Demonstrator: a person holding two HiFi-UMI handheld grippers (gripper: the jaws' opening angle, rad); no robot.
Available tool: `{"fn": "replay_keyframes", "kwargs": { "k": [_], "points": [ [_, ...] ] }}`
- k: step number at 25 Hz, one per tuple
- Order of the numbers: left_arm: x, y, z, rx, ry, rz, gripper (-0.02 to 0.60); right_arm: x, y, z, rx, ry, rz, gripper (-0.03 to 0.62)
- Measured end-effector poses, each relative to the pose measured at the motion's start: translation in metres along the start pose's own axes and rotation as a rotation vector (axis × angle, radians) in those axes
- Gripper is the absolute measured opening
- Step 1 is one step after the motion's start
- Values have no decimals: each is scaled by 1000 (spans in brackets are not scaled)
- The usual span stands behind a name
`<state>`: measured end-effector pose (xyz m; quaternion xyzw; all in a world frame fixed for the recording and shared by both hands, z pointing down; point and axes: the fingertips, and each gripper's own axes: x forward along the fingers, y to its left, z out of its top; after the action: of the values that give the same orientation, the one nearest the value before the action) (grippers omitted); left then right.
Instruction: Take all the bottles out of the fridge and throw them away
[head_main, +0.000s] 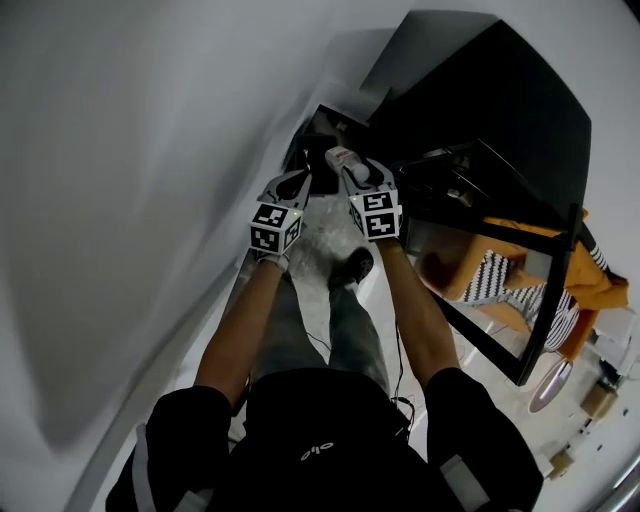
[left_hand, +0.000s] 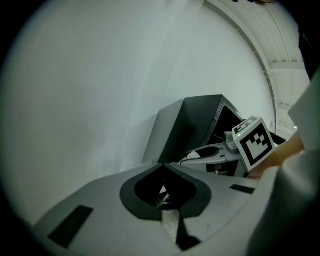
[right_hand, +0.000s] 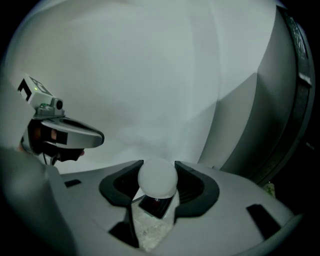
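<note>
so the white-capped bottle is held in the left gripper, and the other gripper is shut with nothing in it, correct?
Not quite: the grippers are swapped. The white-capped bottle is held in the right gripper, as the right gripper view shows. The left gripper is the one shut with nothing in it.

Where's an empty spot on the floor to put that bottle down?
Bare floor lies between the white wall and the shoe, just before the black bin. The right side is crowded: the fridge door stands open there.
</note>
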<state>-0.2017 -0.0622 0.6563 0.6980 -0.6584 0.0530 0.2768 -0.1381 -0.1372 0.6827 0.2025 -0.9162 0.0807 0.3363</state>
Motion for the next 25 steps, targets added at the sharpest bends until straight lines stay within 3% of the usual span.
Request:
{"fn": "replay_keyframes", "kwargs": {
  "k": [11, 25],
  "points": [
    [29, 22, -81, -29, 80, -12, 6, 62, 18, -83, 35, 91, 37, 199],
    [119, 73, -169, 1, 75, -30, 6, 197, 1, -192, 17, 153, 75, 199]
  ]
}}
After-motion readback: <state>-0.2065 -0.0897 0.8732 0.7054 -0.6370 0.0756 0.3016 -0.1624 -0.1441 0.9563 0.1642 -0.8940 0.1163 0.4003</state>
